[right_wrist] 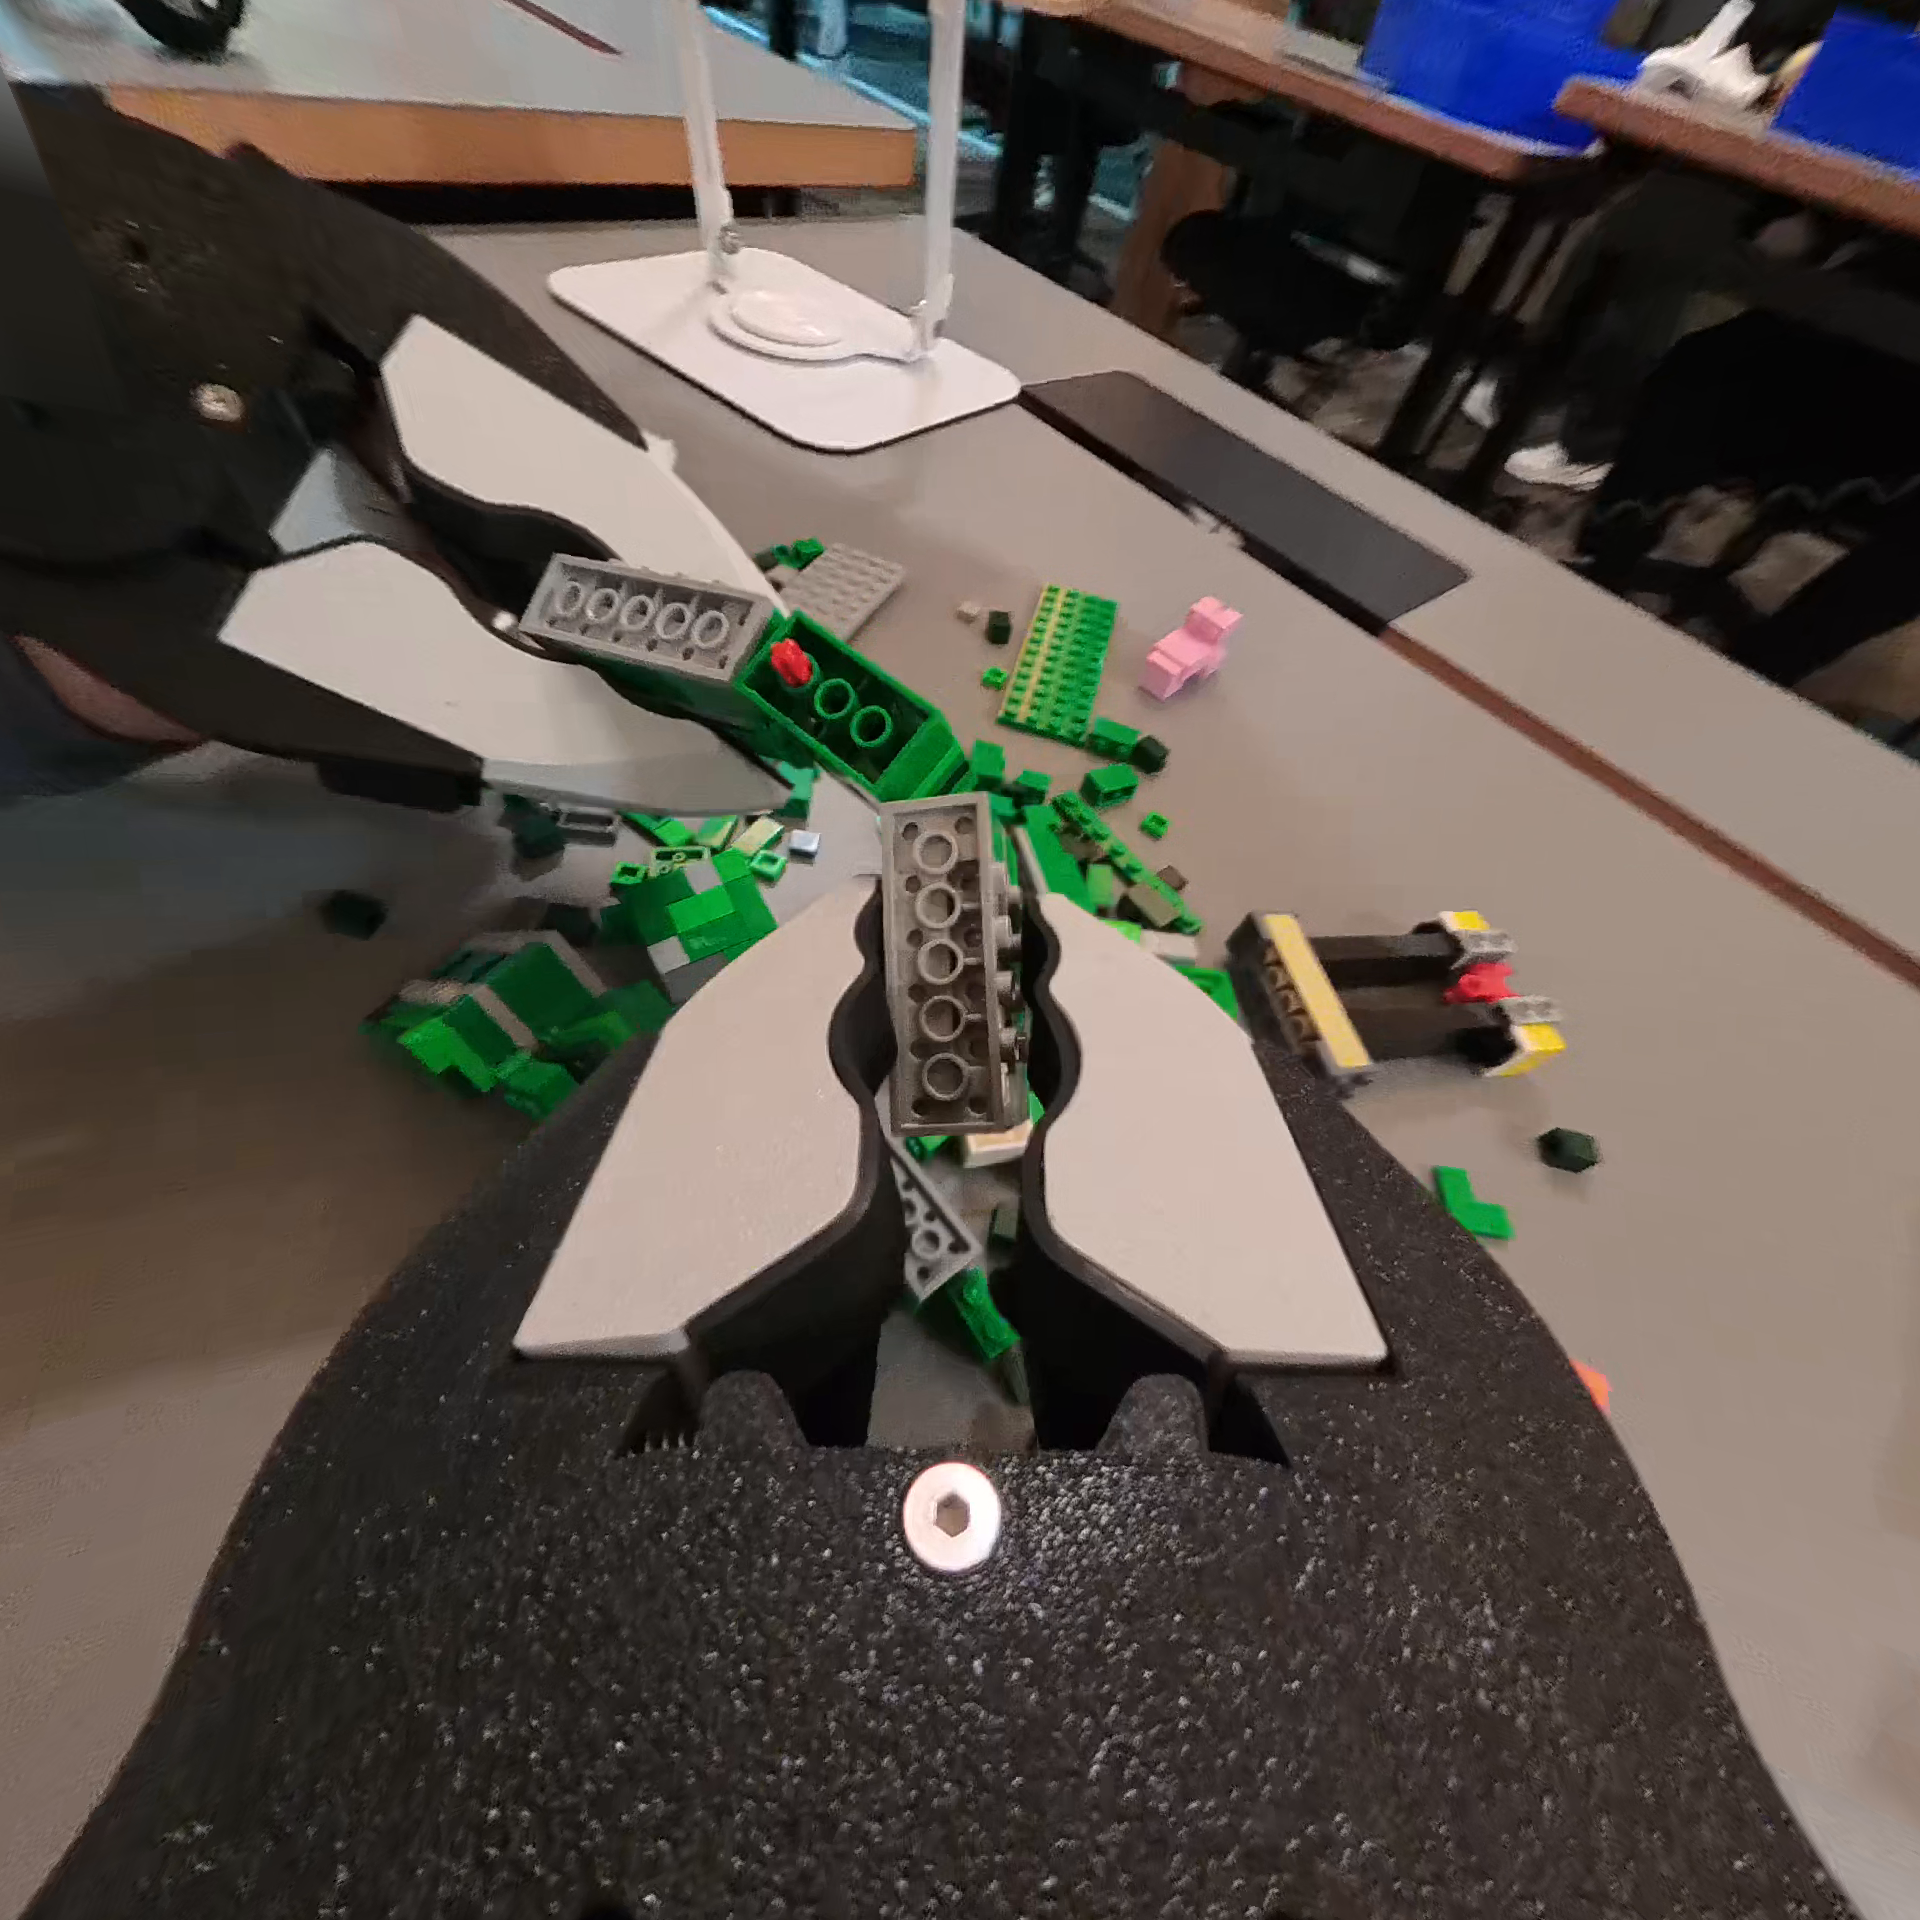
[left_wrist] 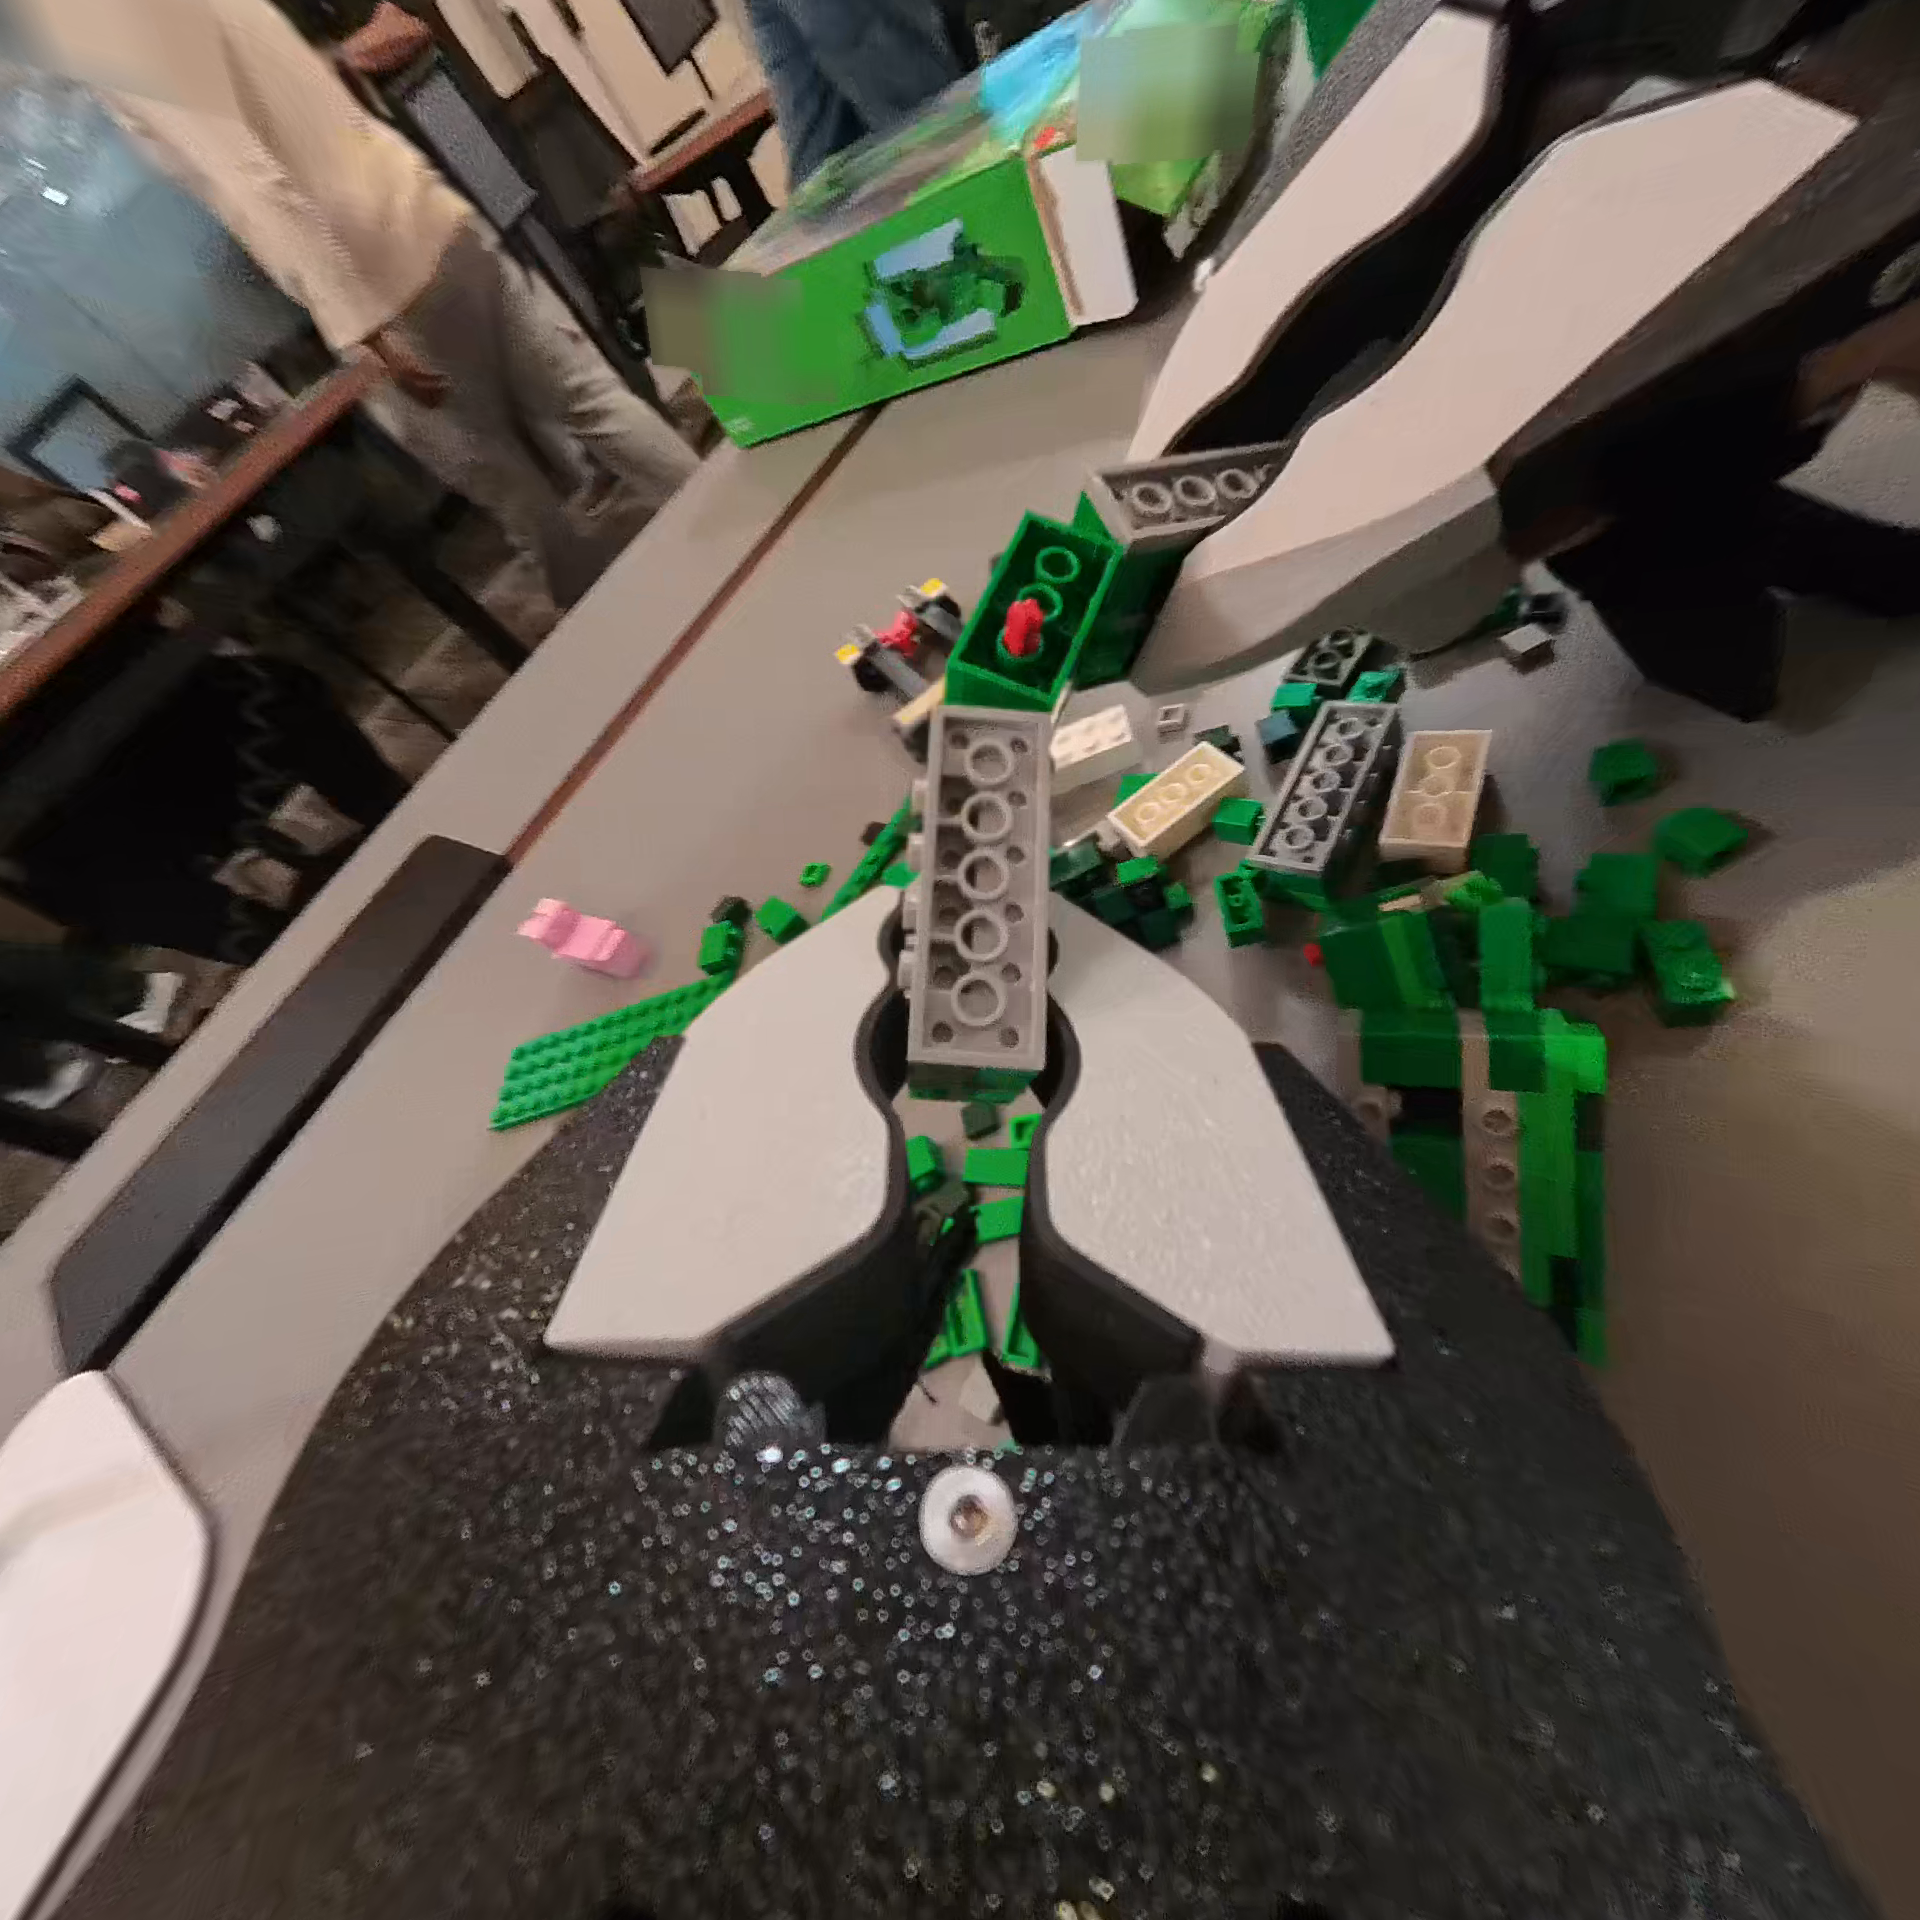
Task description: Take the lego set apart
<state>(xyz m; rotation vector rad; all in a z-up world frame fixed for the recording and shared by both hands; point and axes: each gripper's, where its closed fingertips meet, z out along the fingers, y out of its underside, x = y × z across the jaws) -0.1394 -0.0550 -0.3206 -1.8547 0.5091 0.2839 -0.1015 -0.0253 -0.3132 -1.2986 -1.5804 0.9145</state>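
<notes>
Grippers [left_wrist: 977, 935] [right_wrist: 951, 987] clamping grey bricks [left_wrist: 977, 894], green brick [left_wrist: 1039, 613]

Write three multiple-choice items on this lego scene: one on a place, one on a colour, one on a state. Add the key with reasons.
1. Where is the small red piece?
A. On a pink figure
B. Inside the hollow green brick
C. On a lamp base

2. What colour is the brick in the left gripper?
A. Grey
B. White
C. Yellow

3. How is the right gripper?
A. Wide open and empty
B. Lying flat on the table
C. Shut on a second grey brick

Key: 1 B, the red piece stands in the green brick's open cavity. 2 A, a grey brick sits between its fingers. 3 C, both fingers press the brick's sides.
</notes>
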